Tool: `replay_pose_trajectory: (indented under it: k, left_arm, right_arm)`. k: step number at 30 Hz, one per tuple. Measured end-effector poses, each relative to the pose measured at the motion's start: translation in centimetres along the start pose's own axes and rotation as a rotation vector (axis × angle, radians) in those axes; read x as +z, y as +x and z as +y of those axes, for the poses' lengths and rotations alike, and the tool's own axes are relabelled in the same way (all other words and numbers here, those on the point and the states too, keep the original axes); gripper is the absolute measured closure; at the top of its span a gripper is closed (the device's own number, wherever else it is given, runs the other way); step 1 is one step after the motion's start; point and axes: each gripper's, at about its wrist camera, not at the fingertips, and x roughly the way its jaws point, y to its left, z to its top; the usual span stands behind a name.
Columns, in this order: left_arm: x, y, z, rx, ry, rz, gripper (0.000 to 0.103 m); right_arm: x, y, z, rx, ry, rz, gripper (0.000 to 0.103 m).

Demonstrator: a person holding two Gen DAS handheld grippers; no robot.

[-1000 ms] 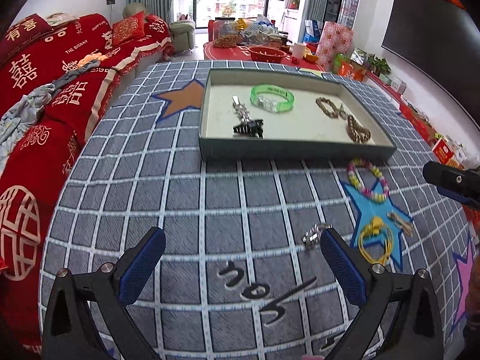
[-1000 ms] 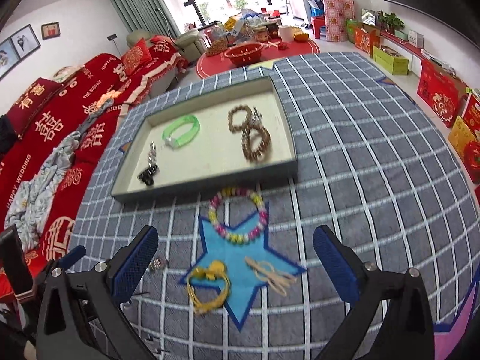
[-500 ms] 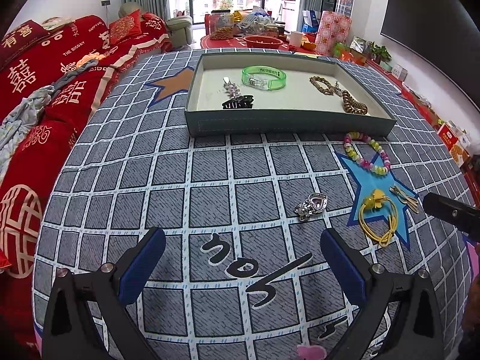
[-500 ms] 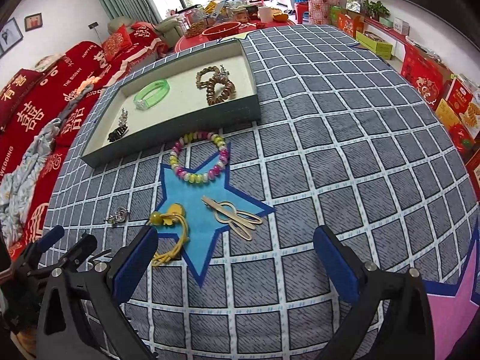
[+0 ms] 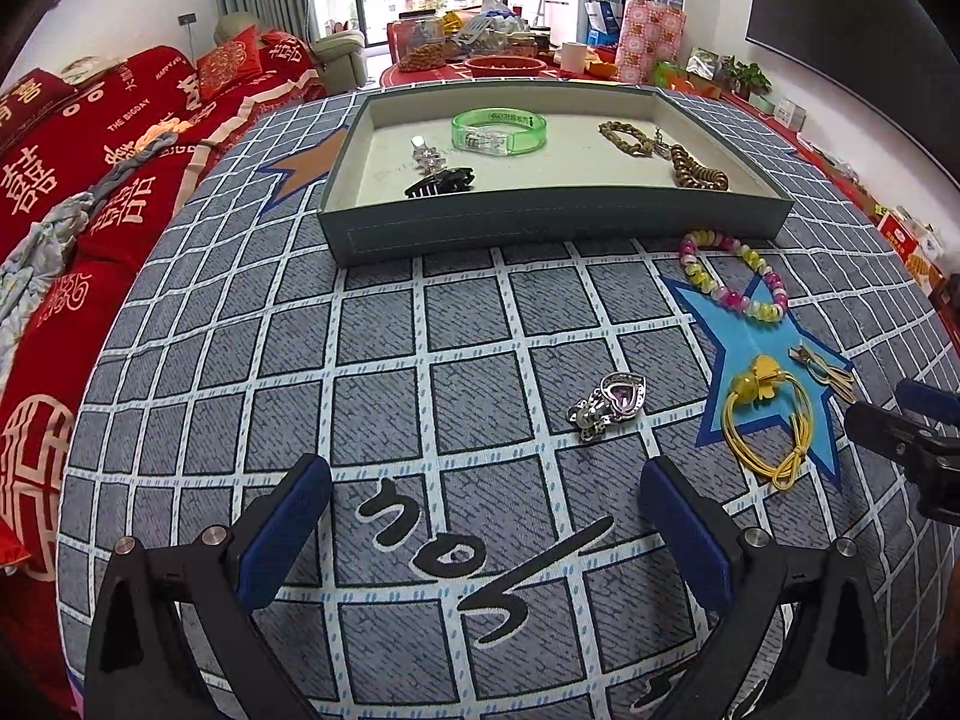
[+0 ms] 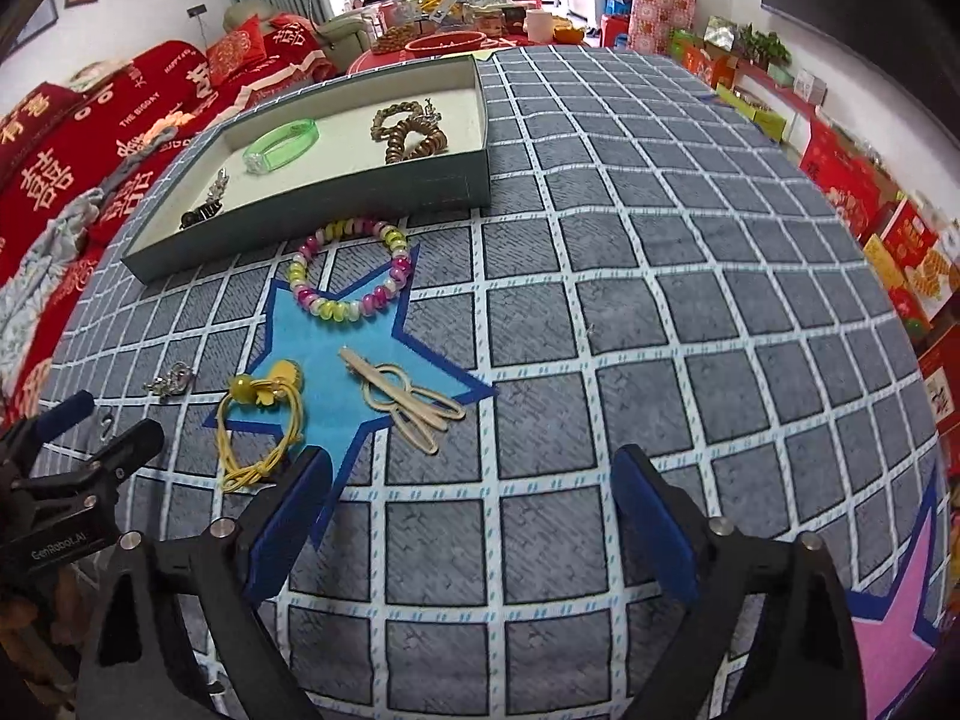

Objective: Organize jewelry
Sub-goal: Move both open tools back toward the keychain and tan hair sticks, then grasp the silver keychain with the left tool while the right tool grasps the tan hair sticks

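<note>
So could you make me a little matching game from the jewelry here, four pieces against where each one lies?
Things:
1. green bangle
2. bead bracelet
3. heart pendant
4. yellow hair tie

Places:
A. on grey squares, off the blue star
B. inside the tray
C. on the star's near left arm
D. on the star's far tip, beside the tray

Pairs: 1-B, 2-D, 3-A, 4-C

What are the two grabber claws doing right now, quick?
Left gripper: open, holding nothing; the heart brooch lies just ahead of it.
Right gripper: open but closing, nothing between its jaws; the beige hair clip lies ahead.
</note>
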Motion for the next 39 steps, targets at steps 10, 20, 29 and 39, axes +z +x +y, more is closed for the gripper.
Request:
replay_pose_trajectory:
  k: [10,20,29,39]
  left_arm:
    - [1.0,0.9,-1.1,-0.045,0.058,0.001,0.0]
    - [1.8,1.5,-1.7,-0.084,0.081,0.018,0.0]
    - [1.8,0.5,-3.0,-0.139,0.15,0.004,0.036]
    - [1.6,0.0,-3.0,-0.161,0.131,0.005,0.063]
  right_arm:
    - [1.2,1.0,2.3,-0.016,-0.155,-0.012,0.029]
    - [2.9,1.9,4.1,0.009,-0.226,0.006,0.041]
    - [2.8,1.7,5.7,0.018,-0.258,0.021,0.071]
    - [2.5,1.4,5.6,0.023,-0.23,0.024,0.094]
